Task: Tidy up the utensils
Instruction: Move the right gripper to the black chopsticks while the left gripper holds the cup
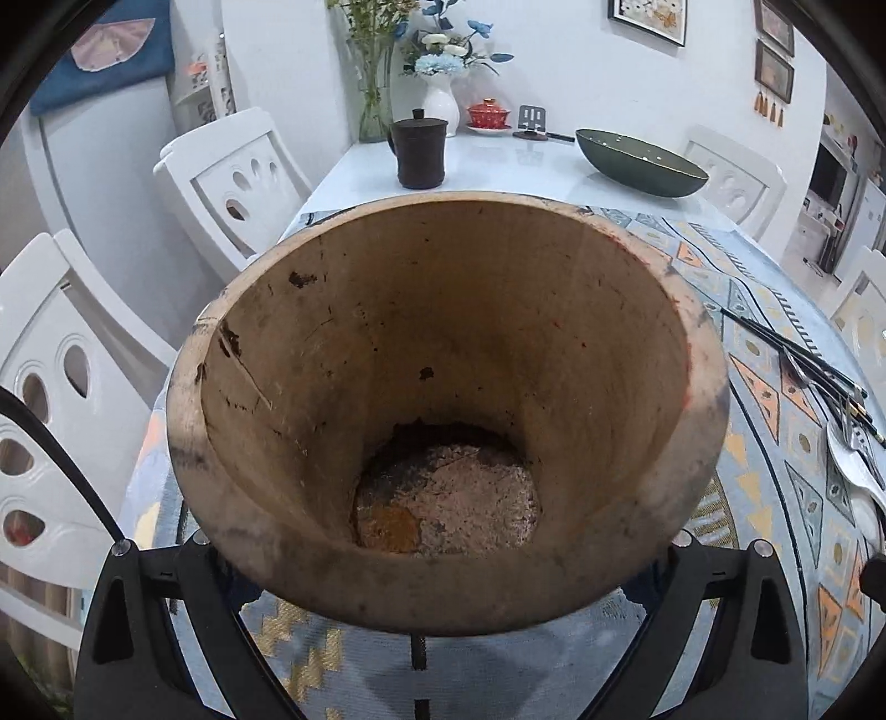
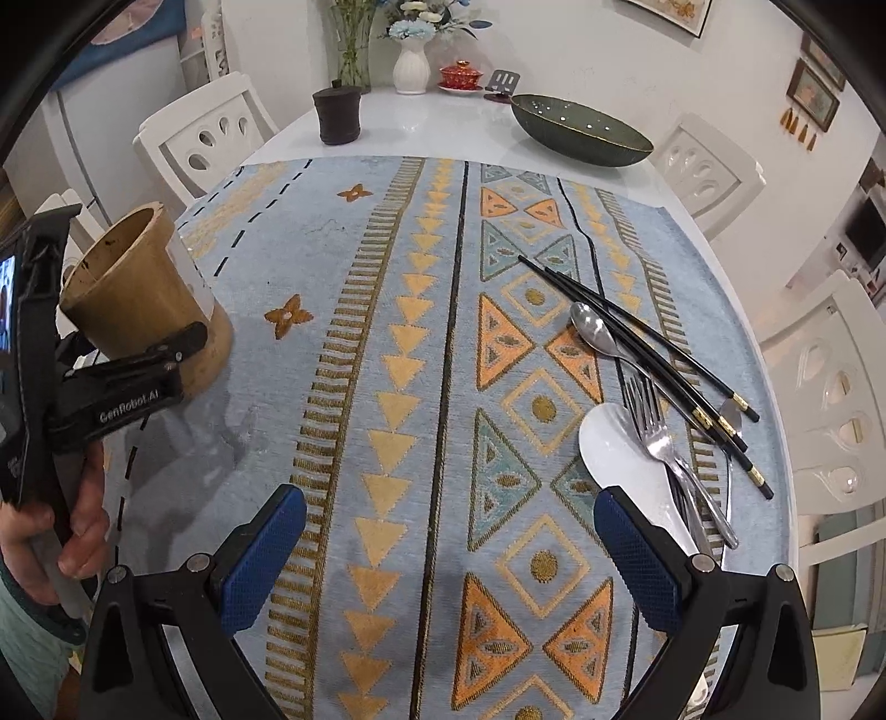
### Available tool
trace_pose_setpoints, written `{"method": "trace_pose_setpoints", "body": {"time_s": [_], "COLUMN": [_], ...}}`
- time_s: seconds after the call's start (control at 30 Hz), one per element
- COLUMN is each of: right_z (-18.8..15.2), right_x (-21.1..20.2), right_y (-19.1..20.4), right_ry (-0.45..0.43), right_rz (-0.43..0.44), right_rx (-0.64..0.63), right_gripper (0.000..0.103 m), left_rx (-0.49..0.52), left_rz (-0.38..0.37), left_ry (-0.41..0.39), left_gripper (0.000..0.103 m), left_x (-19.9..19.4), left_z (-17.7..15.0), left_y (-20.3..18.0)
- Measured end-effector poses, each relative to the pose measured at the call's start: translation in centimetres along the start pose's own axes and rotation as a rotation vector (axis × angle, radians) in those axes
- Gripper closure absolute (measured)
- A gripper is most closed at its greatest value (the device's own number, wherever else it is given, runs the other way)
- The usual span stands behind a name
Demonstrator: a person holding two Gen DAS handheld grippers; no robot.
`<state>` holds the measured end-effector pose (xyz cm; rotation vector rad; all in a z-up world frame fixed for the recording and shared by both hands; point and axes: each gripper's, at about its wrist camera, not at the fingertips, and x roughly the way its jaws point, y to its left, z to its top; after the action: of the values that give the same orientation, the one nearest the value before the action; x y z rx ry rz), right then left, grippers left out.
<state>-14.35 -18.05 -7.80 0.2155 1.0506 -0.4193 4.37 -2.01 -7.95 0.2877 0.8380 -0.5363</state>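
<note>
Holder point(image 1: 443, 360): worn wooden cup, stained inside, empty, tilted; clamped between left fingers point(image 2: 183, 340). Right fingers point(image 2: 266, 559) spread, empty; utensils point(image 2: 659, 410) at two o'clock.

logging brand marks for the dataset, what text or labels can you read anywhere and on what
"GenRobot.AI" on the side of the left tool, in the right wrist view.
Framed pictures on the wall: any writing is too small to read.
Nothing legible on the wooden holder or utensils.

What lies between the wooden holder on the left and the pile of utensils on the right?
Only bare patterned cloth lies between the wooden holder and the utensils; no object sits there, as the right wrist view shows.
</note>
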Motion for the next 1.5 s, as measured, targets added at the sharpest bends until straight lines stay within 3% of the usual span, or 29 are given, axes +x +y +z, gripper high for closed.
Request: {"method": "trace_pose_setpoints", "body": {"time_s": [0.17,0.47,0.57,0.7,0.83,1.13,1.37,1.5], "right_z": [-1.3,-2.7,-2.5,-1.2,1.1,6.7,9.4,9.7], "right_x": [-1.4,-2.0,-0.7,1.6,3.3,7.5,9.5,11.4], "right_y": [-3.4,-13.3,-14.6,-15.8,-17.0,-19.0,-19.5,-19.8], "right_ry": [-0.029,-0.011,0.019,0.041,0.045,0.101,0.092,0.150], "right_rz": [-0.032,-0.003,-0.034,0.022,0.073,0.081,-0.010,-0.020], "right_rx": [0.005,0.203,0.179,0.193,0.208,0.087,-0.087,-0.172], "right_gripper": [0.000,0.001,0.017,0.038,0.040,0.040,0.040,0.041], "left_rx": [0.014,-0.023,-0.033,-0.060,-0.073,-0.049,-0.036,-0.035], "left_rz": [0.041,0.029,0.054,0.062,0.060,0.093,0.097,0.101], "left_ry": [0.017,0.054,0.059,0.084,0.090,0.121,0.158,0.171], "left_gripper": [0.006,0.006,0.006,0.006,0.007,0.007,0.007,0.007], "left_x": [-0.5,-0.4,-0.1,0.5,0.2,-0.3,0.4,0.7], "left_z": [-0.8,-0.7,-0.8,-1.0,-0.7,-0.2,0.3,0.6], "left_y": [-0.7,-0.5,-0.7,-0.9,-0.8,-0.6,-0.8,-0.8]}}
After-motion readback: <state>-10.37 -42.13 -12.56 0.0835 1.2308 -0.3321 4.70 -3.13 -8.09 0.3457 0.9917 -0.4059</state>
